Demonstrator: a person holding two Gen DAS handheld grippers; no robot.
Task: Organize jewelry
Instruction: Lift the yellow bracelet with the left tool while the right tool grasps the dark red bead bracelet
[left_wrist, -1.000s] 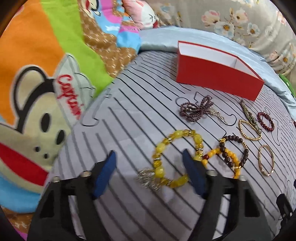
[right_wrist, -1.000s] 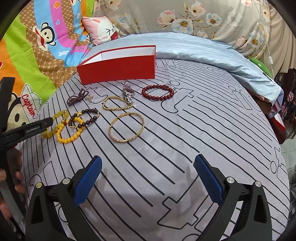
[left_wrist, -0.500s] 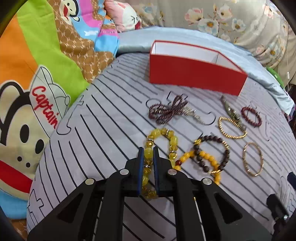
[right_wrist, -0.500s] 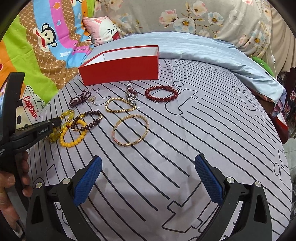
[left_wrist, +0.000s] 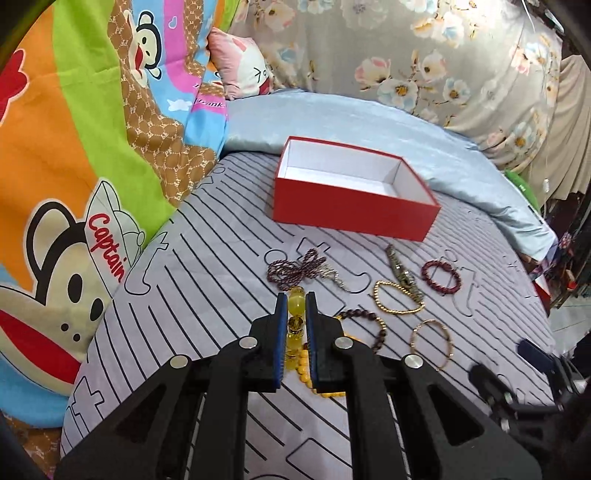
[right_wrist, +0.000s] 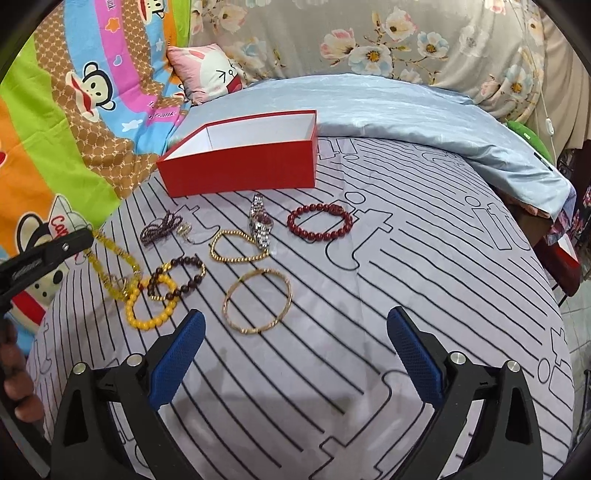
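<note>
My left gripper (left_wrist: 295, 301) is shut on a yellow bead bracelet (left_wrist: 295, 325) and holds it lifted off the bed; in the right wrist view the bracelet (right_wrist: 110, 264) hangs from the left gripper (right_wrist: 83, 240). An open red box (left_wrist: 351, 190) with a white inside stands beyond it, also in the right wrist view (right_wrist: 240, 162). On the striped sheet lie a dark purple necklace (right_wrist: 160, 229), a dark bead bracelet (right_wrist: 177, 277), a small yellow bead bracelet (right_wrist: 149, 308), a gold chain (right_wrist: 236, 249), a watch (right_wrist: 260, 225), a gold bangle (right_wrist: 258, 304) and a red bead bracelet (right_wrist: 319, 221). My right gripper (right_wrist: 295, 354) is open, just short of the bangle.
A cartoon monkey blanket (left_wrist: 74, 184) lies along the left. A pale blue quilt (right_wrist: 406, 107) is bunched behind the box. A pink pillow (right_wrist: 203, 70) and floral curtain stand at the back. The bed's edge drops off at the right (right_wrist: 554, 277).
My left gripper closed on the yellow bead bracelet and lifted it off the sheet, rising toward the box. My right gripper stayed open and edged toward the bangle.
</note>
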